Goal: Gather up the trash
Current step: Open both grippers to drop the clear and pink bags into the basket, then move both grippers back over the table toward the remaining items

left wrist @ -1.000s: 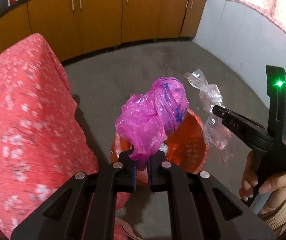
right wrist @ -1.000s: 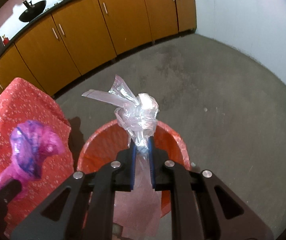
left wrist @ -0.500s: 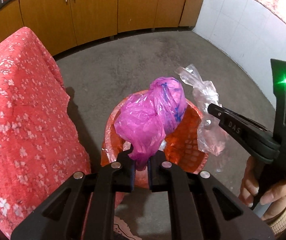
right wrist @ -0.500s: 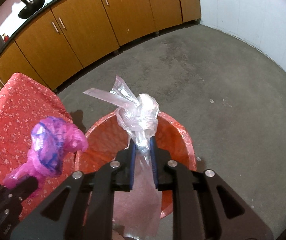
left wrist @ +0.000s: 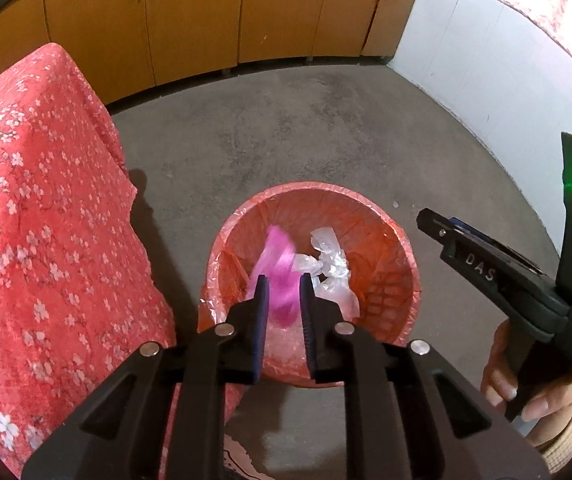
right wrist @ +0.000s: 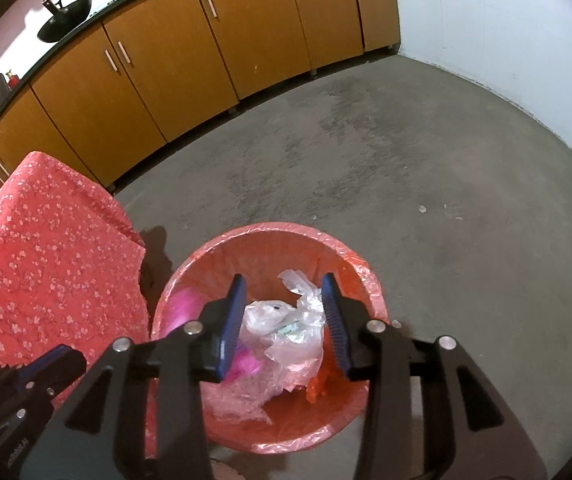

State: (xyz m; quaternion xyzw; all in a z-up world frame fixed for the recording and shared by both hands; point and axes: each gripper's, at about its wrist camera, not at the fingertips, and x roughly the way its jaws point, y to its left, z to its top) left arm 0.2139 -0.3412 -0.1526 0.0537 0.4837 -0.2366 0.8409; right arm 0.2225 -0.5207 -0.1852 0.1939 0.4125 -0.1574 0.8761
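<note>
A red bin [left wrist: 401, 248] lined with a red bag stands on the floor; it also shows in the right wrist view [right wrist: 369, 276]. The pink bag [left wrist: 280, 270] is blurred and dropping into the bin just beyond my open left gripper [left wrist: 282, 286]. It shows in the right wrist view [right wrist: 184, 306] too. The clear plastic bag [right wrist: 286, 320] lies inside the bin below my open right gripper [right wrist: 282, 286], and shows in the left wrist view [left wrist: 325, 260]. The right gripper [left wrist: 431, 222] hangs at the bin's right side.
A table with a red flowered cloth [left wrist: 38, 208] stands close left of the bin. Orange cabinets [left wrist: 190, 20] line the far wall and a white wall [left wrist: 485, 80] runs on the right. Grey concrete floor [right wrist: 405, 160] lies beyond the bin.
Both grippers have opened over the bin. The pink bag has left the left gripper and falls in. The clear bag has left the right gripper and lies in the bin.
</note>
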